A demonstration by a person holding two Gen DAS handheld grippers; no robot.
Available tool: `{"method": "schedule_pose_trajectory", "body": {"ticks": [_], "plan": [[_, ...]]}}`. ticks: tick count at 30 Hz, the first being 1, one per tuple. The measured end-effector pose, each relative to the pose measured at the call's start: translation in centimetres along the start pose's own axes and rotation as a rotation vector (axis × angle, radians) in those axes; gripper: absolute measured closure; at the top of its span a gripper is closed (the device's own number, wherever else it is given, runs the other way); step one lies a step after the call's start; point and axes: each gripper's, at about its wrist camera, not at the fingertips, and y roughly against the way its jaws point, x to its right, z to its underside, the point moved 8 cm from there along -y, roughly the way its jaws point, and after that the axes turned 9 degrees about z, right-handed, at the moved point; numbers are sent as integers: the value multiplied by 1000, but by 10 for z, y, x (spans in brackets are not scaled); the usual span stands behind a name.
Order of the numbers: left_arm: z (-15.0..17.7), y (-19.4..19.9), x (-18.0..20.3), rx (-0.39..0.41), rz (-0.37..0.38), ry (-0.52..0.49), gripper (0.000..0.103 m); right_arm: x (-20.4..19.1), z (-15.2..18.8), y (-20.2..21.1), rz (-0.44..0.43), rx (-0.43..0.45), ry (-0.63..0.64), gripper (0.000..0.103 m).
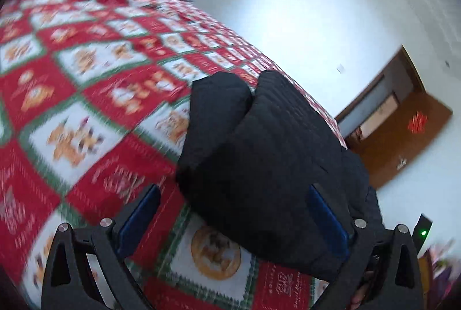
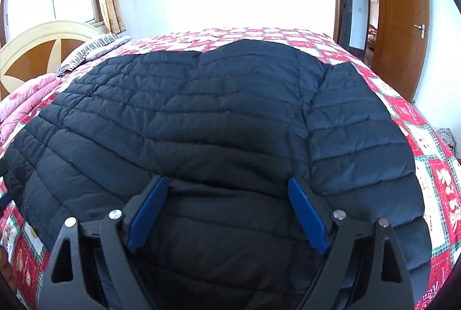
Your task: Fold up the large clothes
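Observation:
A large black quilted jacket (image 2: 201,108) lies spread flat over a bed covered by a red, white and green patchwork quilt (image 2: 417,119). My right gripper (image 2: 229,194) hovers low over the jacket's near part, its blue pads wide apart and pressing on nothing. In the tilted, blurred left wrist view, a folded lump of the same jacket (image 1: 259,151) lies on the quilt (image 1: 86,79). My left gripper (image 1: 234,209) stands open around the jacket's near edge. Its right pad is against the black fabric and its left pad is over bare quilt.
A pink blanket (image 2: 26,99) and a striped pillow (image 2: 92,50) lie by the cream and wood headboard (image 2: 43,50) at the left. A window is behind them. A brown door (image 2: 400,22) with a red paper decoration stands open at the right, past the bed's edge.

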Motion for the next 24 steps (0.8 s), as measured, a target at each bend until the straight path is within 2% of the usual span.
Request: {"method": "schedule_pose_trajectory", "body": {"ticks": [2, 4, 7, 10, 12, 13, 14, 15, 16, 17, 18, 19, 21, 24], "plan": [[13, -11, 7, -35, 67, 93, 2, -5, 2, 4, 11, 7, 6, 14], [24, -24, 10, -57, 100, 202, 2, -12, 8, 6, 17, 12, 10, 14], [18, -25, 18, 44, 97, 247, 1, -14, 11, 8, 17, 17, 9, 14], [3, -55, 14, 68, 66, 315, 1, -18, 14, 8, 22, 22, 11, 14], [-9, -72, 15, 89, 12, 322, 1, -18, 15, 8, 29, 26, 13, 14], [-15, -76, 20, 112, 22, 308, 1, -18, 16, 9, 33, 25, 16, 14], [-18, -77, 30, 114, 52, 277, 1, -18, 16, 9, 37, 24, 16, 14], [-25, -79, 52, 103, 99, 178, 3, -17, 16, 8, 39, 21, 13, 14], [-28, -78, 62, 100, 123, 94, 12, -16, 16, 8, 40, 18, 6, 14], [-31, -75, 84, 93, 135, -33, 32, -15, 16, 8, 39, 16, -1, 14], [-34, -71, 109, 87, 155, -153, 38, -14, 16, 8, 38, 14, -11, 14], [-37, -67, 133, 83, 201, -230, 44, -13, 17, 8, 36, 13, -18, 14], [-39, -67, 171, 43, 266, -323, 50, -13, 17, 8, 36, 13, -26, 14], [-23, -65, 236, -5, 301, -534, 53, -12, 17, 10, 37, 13, -39, 14]]}}
